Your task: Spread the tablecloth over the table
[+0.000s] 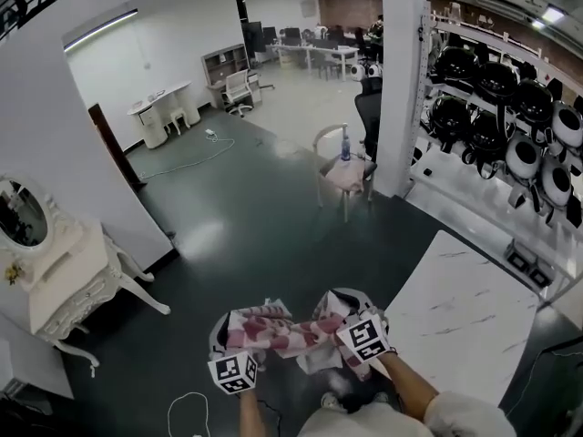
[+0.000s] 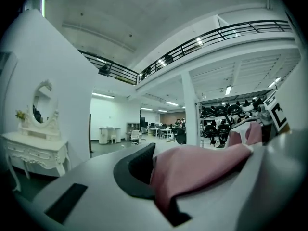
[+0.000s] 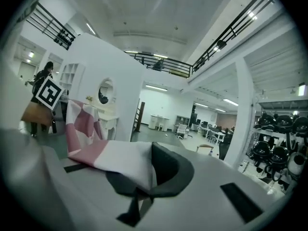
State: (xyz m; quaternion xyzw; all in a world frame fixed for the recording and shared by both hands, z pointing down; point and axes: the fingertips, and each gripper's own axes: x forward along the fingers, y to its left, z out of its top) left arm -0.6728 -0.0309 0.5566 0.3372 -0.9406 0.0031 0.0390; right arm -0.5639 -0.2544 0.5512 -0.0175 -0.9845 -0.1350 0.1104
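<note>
The left hand-held gripper point(image 2: 153, 174) clamps a fold of pink tablecloth point(image 2: 202, 166), which trails off to its right.

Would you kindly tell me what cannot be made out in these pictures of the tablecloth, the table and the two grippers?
1. The pink-and-white checked tablecloth: bunched between the grippers in the head view, so its full size is hidden.
2. The white marbled table: its near edge is partly behind the person's arm in the head view, and it is absent from both gripper views.
3. The left gripper and the right gripper: in each one's own view the cloth covers one jaw pad.
</note>
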